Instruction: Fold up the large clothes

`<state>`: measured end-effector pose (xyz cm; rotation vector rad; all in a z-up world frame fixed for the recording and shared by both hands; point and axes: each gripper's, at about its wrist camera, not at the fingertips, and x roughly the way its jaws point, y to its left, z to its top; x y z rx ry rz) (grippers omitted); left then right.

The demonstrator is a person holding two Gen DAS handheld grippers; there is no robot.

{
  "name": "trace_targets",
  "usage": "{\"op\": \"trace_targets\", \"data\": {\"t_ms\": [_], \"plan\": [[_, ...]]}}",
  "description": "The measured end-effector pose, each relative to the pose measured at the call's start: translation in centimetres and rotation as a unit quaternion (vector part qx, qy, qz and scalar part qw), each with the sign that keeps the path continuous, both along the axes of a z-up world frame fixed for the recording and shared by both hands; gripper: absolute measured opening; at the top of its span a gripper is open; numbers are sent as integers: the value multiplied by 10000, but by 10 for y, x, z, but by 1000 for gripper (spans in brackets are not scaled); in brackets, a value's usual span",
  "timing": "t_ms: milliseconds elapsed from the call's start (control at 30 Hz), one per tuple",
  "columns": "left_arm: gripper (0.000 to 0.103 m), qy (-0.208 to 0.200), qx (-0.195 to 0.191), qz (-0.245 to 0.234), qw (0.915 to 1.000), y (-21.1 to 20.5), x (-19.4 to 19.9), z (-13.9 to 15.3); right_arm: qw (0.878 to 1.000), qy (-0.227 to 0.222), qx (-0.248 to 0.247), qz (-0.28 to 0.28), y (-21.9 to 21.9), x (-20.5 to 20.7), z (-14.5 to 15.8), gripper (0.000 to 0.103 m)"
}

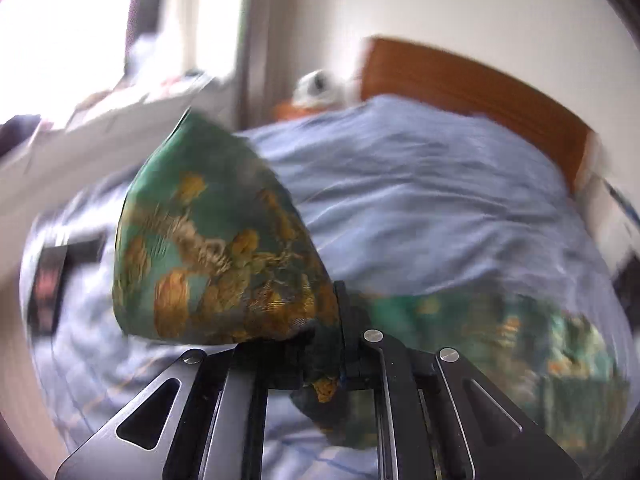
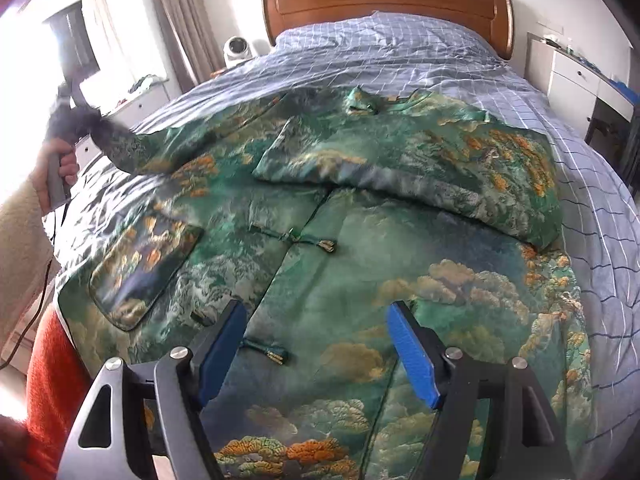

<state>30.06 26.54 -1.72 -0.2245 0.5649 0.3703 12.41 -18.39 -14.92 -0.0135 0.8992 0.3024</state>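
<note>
Since the whole fold hangs on that one sleeve, its position is worth noting first: the green brocade jacket is spread front-up across the bed, collar toward the headboard, hem at the near edge, so its long axis runs head to foot. One sleeve is already laid across the chest. The other sleeve is stretched out sideways and lifted at its cuff, which is pinched in the left gripper, jaws pressed together on the cloth. So the body of the jacket lies across from that gripper, and the sleeve would probably have to be carried inward over the chest. The left hand is clearly the nearer one for that.

The right gripper is held spread wide above the lower front of the jacket, near the hem, with nothing between its blue pads; no contact can be made out.

Material-wise, a shiny woven satin is seen, green with gold and orange cloud or tree patterns, knotted frog fastenings down the middle and a patch pocket. It looks slippery and fairly stiff, so creases may hold but layers could slide. Underneath, a blue checked sheet is spread, soft and wrinkled. The left wrist view is badly motion-blurred.
</note>
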Motion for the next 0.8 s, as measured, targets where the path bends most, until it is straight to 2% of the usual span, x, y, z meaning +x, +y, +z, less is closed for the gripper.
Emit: {"op": "trace_targets", "data": {"t_ms": [100, 167, 233, 300, 400, 500, 567, 600, 633, 667, 700, 733, 800], "plan": [[9, -228, 595, -855, 9943, -71, 3, 28, 9998, -74, 82, -135, -11, -1, 5, 75], [9, -273, 924, -1430, 9850, -123, 3, 36, 9996, -130, 106, -229, -19, -3, 8, 75], [9, -215, 1080, -1862, 9763, -165, 7, 32, 9991, -162, 129, -367, -30, -5, 10, 75], [9, -99, 1197, -2142, 9694, -195, 13, 22, 9984, -159, 193, -502, -41, -7, 11, 75], [9, 213, 1428, -2472, 9581, -244, 24, -9, 9970, -186, 261, -698, -56, -12, 13, 75], [11, 678, 1576, -2725, 9467, -282, 35, -53, 9956, -212, 300, -862, -70, -16, 14, 75], [15, 959, 1703, -2837, 9388, -300, 38, -76, 9947, -206, 342, -947, -79, -17, 14, 75], [23, 1042, 1732, -2848, 9370, -307, 37, -82, 9944, -201, 367, -971, -82, -15, 15, 75], [39, 1167, 1729, -2900, 9340, -313, 35, -92, 9940, -197, 407, -995, -86, -12, 16, 75], [50, 1239, 1686, -2952, 9322, -317, 26, -97, 9938, -194, 433, -1004, -87, -8, 17, 75], [69, 1312, 1612, -2987, 9314, -318, 22, -102, 9936, -179, 475, -1008, -90, 0, 20, 75], [81, 1329, 1566, -3013, 9311, -318, 16, -104, 9935, -171, 506, -1002, -92, 9, 23, 75], [87, 1253, 1490, -3185, 9277, -313, 1, -101, 9934, -185, 583, -966, -92, 26, 30, 75]]}}
